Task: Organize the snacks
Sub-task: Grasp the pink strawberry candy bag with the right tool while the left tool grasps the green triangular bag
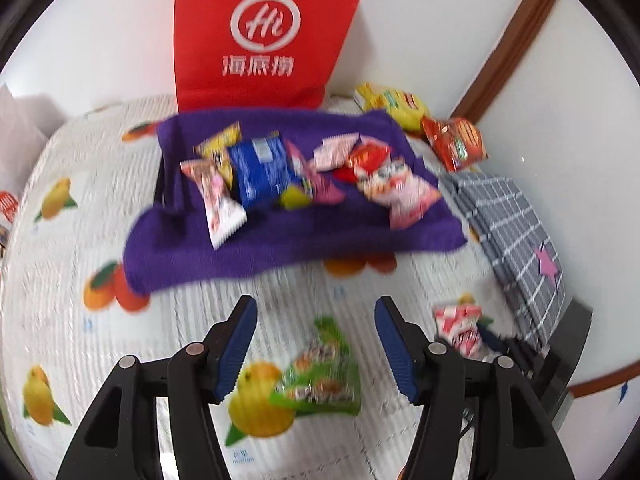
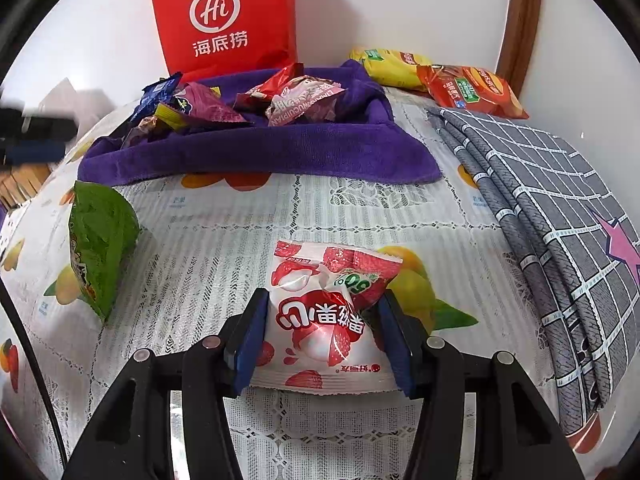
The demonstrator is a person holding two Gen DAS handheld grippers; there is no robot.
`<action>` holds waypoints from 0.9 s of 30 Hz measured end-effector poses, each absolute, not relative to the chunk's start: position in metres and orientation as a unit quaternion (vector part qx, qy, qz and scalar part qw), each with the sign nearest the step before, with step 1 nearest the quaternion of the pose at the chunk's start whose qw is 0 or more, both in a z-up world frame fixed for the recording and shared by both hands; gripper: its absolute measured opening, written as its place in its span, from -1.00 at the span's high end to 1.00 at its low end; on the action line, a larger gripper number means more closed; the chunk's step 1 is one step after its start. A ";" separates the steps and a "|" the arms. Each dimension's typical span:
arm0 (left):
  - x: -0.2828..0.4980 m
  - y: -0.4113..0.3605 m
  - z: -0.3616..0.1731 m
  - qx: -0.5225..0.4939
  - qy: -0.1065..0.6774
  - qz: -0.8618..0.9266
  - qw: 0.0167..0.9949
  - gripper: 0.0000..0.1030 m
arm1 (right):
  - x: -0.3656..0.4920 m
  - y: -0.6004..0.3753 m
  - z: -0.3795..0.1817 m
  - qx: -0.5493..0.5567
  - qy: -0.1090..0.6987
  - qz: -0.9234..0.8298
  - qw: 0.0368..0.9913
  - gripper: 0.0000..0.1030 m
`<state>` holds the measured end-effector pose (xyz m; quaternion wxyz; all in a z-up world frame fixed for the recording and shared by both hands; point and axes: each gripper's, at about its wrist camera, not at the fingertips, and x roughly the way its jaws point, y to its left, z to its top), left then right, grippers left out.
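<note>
Two packets are still off the purple towel (image 2: 256,160): the right gripper (image 2: 322,312) is pinching the strawberry packet (image 2: 320,320) by its crinkly sides just above the tablecloth (image 2: 200,260), so it could easily slip out on the lift. The left gripper (image 1: 316,344) hangs spread over the green packet (image 1: 324,376), touching nothing I can see, and a sloppy close might only shove it. Left view is smeared, and farther back the pile hides whatever's under it.

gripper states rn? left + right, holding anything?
Left gripper: open, empty, above the green crinkly snack packet on the tablecloth.
Right gripper: closed on the white-and-red strawberry snack packet.
</note>
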<state>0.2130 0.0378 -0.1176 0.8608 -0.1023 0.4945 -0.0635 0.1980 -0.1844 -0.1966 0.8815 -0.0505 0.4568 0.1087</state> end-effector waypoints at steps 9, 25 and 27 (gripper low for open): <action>0.194 0.016 -0.160 -0.096 0.515 -0.073 0.849 -0.32 | 0.199 -0.184 -0.197 -0.049 0.456 0.098 0.883 -0.04; 0.197 -0.011 -0.191 -0.010 0.513 -0.014 0.858 0.01 | 0.199 -0.188 -0.196 -0.038 0.456 0.100 0.884 -0.05; 0.196 -0.012 -0.189 -0.006 0.514 -0.014 0.857 0.04 | 0.200 -0.188 -0.196 -0.036 0.456 0.101 0.884 -0.05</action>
